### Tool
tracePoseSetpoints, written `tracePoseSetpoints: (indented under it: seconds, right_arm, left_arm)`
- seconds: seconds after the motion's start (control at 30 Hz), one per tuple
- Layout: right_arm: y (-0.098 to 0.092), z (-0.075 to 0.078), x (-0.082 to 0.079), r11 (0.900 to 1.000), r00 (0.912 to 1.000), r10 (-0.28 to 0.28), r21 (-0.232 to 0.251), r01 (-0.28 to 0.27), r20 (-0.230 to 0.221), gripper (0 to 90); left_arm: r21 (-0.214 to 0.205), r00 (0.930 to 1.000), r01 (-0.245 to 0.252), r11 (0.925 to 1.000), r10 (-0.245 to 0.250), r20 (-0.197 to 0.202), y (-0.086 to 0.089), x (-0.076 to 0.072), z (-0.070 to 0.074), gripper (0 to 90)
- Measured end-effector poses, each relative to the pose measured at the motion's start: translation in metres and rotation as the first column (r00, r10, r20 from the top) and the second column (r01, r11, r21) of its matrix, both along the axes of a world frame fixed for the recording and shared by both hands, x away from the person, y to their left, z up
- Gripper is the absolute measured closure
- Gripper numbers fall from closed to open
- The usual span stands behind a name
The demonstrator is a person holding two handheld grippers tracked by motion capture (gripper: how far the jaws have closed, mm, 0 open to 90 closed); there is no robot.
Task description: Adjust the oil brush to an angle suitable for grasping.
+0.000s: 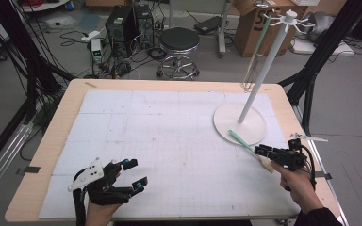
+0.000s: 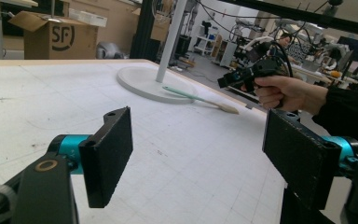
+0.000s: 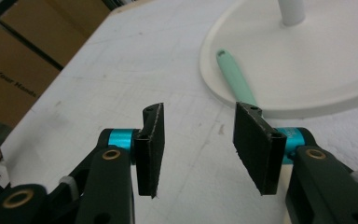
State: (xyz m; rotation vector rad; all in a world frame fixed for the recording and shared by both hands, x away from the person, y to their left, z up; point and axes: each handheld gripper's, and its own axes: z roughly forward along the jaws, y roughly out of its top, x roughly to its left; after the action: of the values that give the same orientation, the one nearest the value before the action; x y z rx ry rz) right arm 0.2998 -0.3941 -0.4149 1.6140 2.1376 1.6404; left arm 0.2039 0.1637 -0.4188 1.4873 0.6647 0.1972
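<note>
A utensil [image 1: 239, 140] with a mint-green handle and a beige head lies flat on the white mat, its handle end resting on the round base [image 1: 226, 117] of a white hook stand. My right gripper [image 1: 258, 150] hovers just above the utensil's middle, jaws open, nothing between them. In the right gripper view the handle [image 3: 235, 79] runs away from the right gripper [image 3: 200, 112] onto the base [image 3: 307, 70]. My left gripper [image 1: 137, 173] rests near the front left, open and empty. From the left gripper [image 2: 196, 135] I see the utensil [image 2: 186, 94] and the right gripper [image 2: 228, 79] above it.
A whisk [image 1: 250, 77] hangs from a hook of the stand's pole [image 1: 264, 70]. The white gridded mat [image 1: 169, 141] covers most of the wooden table. Beyond the far edge stand a stool [image 1: 179, 42], a computer tower [image 1: 122, 23] and a cardboard box [image 1: 254, 23].
</note>
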Motion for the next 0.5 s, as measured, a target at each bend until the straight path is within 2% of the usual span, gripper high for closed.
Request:
tracePoseSetpoints:
  seconds: [0.1, 0.3, 0.5]
  right_arm:
    - [0.0, 0.005, -0.003, 0.9997, 0.9998, 0.009, 0.021, -0.009, 0.019, 50.8]
    - [0.001, 0.012, -0.006, 0.9997, 0.998, 0.009, 0.022, -0.01, 0.062, 51.1]
    - [0.0, 0.015, -0.006, 0.9997, 0.9974, -0.001, 0.023, -0.001, 0.072, 49.2]
  left_arm:
    - [0.001, 1.0, -0.001, 1.0, 0.001, 0.0, 0.0, 0.0, 0.0, 24.9]
    - [0.004, 1.0, -0.001, 1.0, 0.001, -0.001, 0.0, 0.0, -0.001, 24.9]
    - [0.003, 1.0, -0.002, 1.0, 0.002, -0.001, 0.0, 0.0, 0.0, 24.9]
